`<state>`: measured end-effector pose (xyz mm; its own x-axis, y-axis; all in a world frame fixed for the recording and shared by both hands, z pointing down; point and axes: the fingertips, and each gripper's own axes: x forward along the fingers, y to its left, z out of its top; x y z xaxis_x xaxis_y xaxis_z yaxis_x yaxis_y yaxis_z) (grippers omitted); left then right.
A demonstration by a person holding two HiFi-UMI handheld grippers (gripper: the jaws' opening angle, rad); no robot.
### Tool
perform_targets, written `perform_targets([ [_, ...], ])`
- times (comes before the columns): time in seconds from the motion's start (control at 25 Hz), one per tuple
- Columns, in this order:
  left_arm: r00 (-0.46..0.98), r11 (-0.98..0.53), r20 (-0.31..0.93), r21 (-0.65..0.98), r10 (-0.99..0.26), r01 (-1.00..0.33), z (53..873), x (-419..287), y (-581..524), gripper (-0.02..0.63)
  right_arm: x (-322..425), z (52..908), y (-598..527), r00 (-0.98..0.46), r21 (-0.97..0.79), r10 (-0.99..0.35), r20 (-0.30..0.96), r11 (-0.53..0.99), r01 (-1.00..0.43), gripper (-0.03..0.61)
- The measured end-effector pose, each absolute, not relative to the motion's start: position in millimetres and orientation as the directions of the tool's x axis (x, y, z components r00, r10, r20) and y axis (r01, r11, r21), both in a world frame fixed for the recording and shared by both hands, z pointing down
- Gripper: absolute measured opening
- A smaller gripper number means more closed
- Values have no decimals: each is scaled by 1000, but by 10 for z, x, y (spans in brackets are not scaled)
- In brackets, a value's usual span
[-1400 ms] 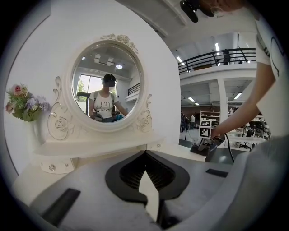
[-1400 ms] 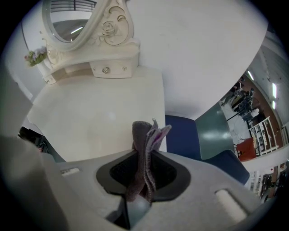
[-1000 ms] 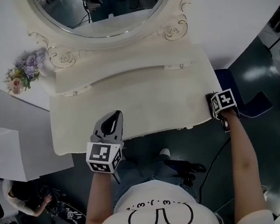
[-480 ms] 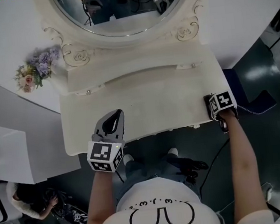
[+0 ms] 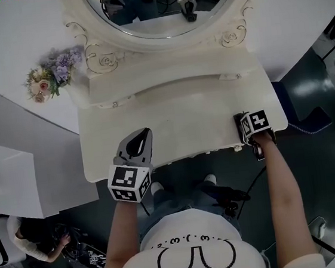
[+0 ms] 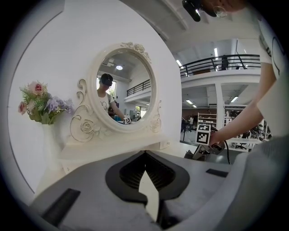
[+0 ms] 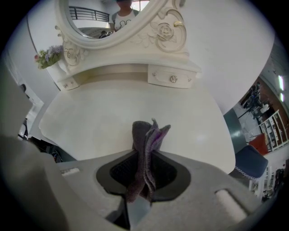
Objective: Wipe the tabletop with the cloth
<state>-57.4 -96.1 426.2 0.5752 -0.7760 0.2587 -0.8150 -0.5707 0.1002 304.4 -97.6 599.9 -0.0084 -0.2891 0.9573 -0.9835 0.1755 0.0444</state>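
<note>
The cream vanity tabletop [image 5: 185,128] lies below me. A dark grey-purple cloth [image 7: 146,144] sticks up, folded, from between the jaws of my right gripper [image 7: 145,155], which is shut on it. That gripper [image 5: 243,126] sits low over the table's right front part, a short way in from the right edge. My left gripper [image 5: 138,147] hovers over the left front edge, pointing at the mirror. In the left gripper view its jaws [image 6: 144,155] meet at the tips with nothing held. The right gripper [image 6: 199,151] shows far right in that view.
An oval mirror [image 5: 165,4] in a carved frame stands at the back above a raised shelf with small drawers [image 7: 174,79]. A vase of flowers [image 5: 52,71] is at the back left. A blue seat [image 5: 292,116] stands right of the table. Cables lie on the dark floor.
My right gripper with the cloth has moved left, from the table's right edge to a spot further in over the top. The left gripper stays at the front edge.
</note>
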Motion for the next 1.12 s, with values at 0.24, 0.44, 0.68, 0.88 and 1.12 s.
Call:
perform_targets([
  [0.24, 576, -568, 257, 114, -776, -815, 4305, -756, -932, -2, 2648, 6006, -959, -39, 16, -307, 951, 176, -984, 83],
  [0.44, 582, -571, 253, 122, -773, -812, 4322, -860, -925, -2, 2340, 6014, -918, -57, 0, -295, 954, 191, -982, 83],
  [0.68, 587, -573, 239, 132, -774, -809, 4309, -958, -932, -2, 1904, 6026, -882, -89, -25, -262, 961, 238, -971, 83],
  [0.88, 580, -563, 236, 141, -779, -814, 4326, -1085, -931, -2, 1504, 6038, -864, -135, -69, -245, 960, 262, -963, 83],
  [1.12, 560, -539, 236, 153, -794, -828, 4354, -1285, -929, -2, 1033, 6047, -821, -178, -114, -218, 960, 276, -954, 83],
])
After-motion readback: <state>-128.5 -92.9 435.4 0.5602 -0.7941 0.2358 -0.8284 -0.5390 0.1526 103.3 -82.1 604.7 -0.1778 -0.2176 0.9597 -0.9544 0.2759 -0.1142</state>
